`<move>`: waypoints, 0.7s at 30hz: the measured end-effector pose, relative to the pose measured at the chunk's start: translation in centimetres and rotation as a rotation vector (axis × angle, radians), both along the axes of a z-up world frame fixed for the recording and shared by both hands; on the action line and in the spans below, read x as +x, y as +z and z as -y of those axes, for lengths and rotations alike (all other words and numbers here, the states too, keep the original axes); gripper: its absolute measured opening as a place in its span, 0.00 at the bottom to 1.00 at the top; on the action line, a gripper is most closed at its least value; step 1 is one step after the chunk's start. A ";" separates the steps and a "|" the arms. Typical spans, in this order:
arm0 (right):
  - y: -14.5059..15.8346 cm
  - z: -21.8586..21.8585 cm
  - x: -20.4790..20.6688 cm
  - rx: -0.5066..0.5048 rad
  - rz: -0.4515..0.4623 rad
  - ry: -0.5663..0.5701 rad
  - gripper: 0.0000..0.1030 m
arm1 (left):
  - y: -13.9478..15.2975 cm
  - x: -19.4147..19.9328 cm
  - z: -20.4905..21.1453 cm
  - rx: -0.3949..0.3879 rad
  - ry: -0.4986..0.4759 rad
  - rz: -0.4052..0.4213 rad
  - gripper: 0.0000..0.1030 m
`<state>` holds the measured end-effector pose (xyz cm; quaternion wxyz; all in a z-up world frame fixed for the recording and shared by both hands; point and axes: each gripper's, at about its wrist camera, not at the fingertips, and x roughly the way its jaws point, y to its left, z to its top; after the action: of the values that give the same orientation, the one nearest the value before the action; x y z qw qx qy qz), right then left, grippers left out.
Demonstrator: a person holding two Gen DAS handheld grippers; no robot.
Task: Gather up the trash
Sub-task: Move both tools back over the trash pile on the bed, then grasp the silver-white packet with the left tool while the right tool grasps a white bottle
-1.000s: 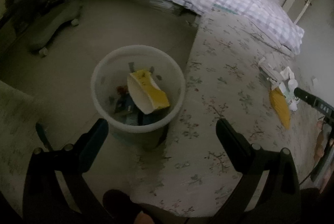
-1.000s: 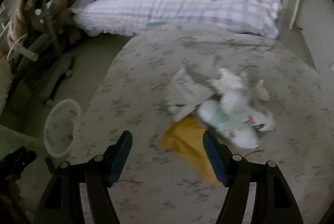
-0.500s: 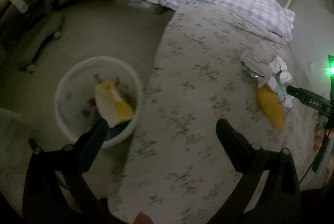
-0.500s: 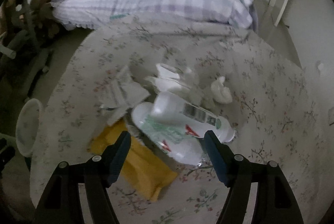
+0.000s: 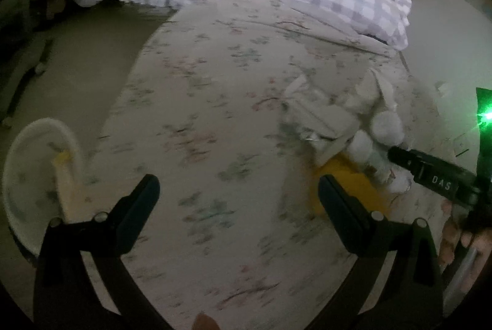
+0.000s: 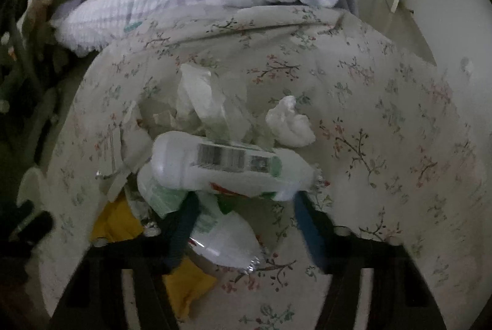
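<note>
Left side first: the white bin [image 5: 40,127] is sitting down on the floor just off the bed edge, well apart from the trash pile. Next over, the left gripper [image 5: 240,191] is being held spread wide above the flowery bedsheet [image 5: 215,84], with nothing between its jaws.

Further right, the pile itself is being worked on. A yellow wrapper [image 6: 113,222] is lying at the left of it, the white bottle [image 6: 227,164] is lying on its side across the middle, and a crumpled tissue [image 6: 290,124] is sitting just beyond. The right gripper [image 6: 246,198] is being lowered onto this lot and its jaws have just been closing. The bottle's near edge and a crinkly plastic packet [image 6: 224,241] are being flanked by the fingers, though a gap is showing and nothing is clearly being pinched yet (blurry, so hard to call).

What could go wrong, as a guess:
- The bottle is being caught only at its rounded edge, so it could be squeezed out and rolled away across the sheet.
- The packet or a fold of sheet could be nipped instead of the bottle.
- With the bin that far off, a weak grip could be lost on the way over.
</note>
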<state>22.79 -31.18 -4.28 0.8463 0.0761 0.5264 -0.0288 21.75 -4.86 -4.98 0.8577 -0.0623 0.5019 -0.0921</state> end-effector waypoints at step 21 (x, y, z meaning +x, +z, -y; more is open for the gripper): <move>0.6 3.5 -0.8 0.242 -0.058 -0.076 0.52 | -3.9 4.1 3.6 -0.459 0.044 -0.113 0.28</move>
<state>21.97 -34.69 -3.65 0.8136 0.1965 0.5472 0.0007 25.89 -8.43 -8.84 0.7936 -0.2715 0.5134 -0.1813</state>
